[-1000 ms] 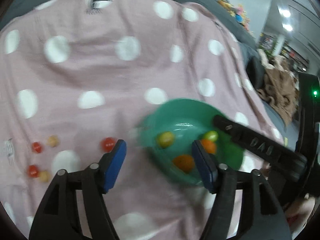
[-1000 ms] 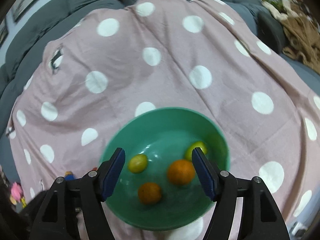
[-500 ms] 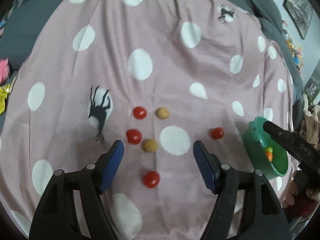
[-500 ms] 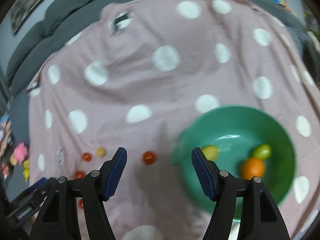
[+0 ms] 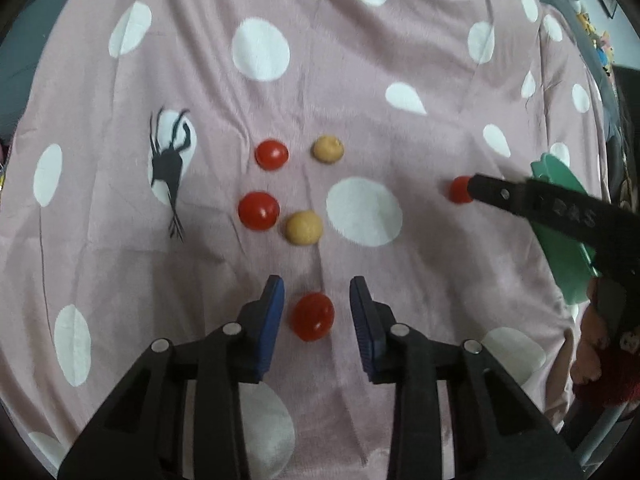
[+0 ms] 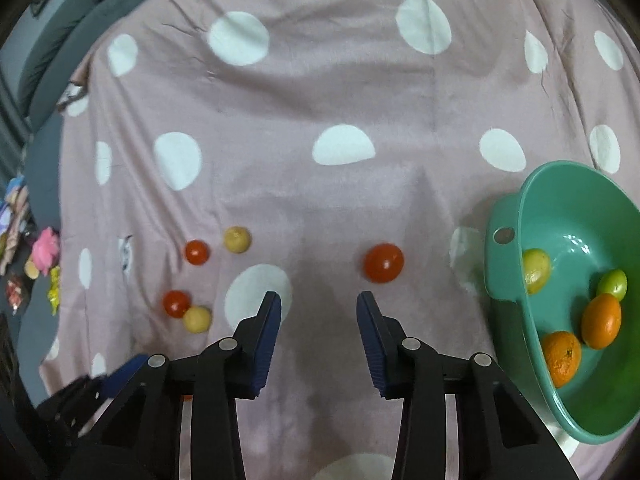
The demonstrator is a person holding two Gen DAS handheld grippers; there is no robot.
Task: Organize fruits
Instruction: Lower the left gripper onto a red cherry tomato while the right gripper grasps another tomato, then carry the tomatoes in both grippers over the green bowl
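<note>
Small fruits lie on a pink dotted cloth. My left gripper (image 5: 317, 300) is open with its fingers on either side of a red tomato (image 5: 312, 315), not touching it. Beyond lie two red tomatoes (image 5: 258, 210) (image 5: 271, 153) and two tan fruits (image 5: 304, 227) (image 5: 328, 149). My right gripper (image 6: 319, 312) is open and empty, just short of another red tomato (image 6: 383, 263). A green bowl (image 6: 505, 264) at the right holds two oranges (image 6: 601, 321) (image 6: 562, 357), a yellow fruit (image 6: 536, 271) and a green one (image 6: 612, 284).
The pink cloth (image 6: 320, 92) covers a grey sofa (image 6: 52, 40). Toys (image 6: 44, 250) lie past the cloth's left edge. In the left wrist view the right gripper's finger (image 5: 520, 196) reaches in from the right beside the bowl (image 5: 560, 248).
Both grippers swung left, away from the bowl, to the loose fruits. The left gripper came down around the nearest red tomato and its jaws narrowed. The right gripper neared the lone red tomato.
</note>
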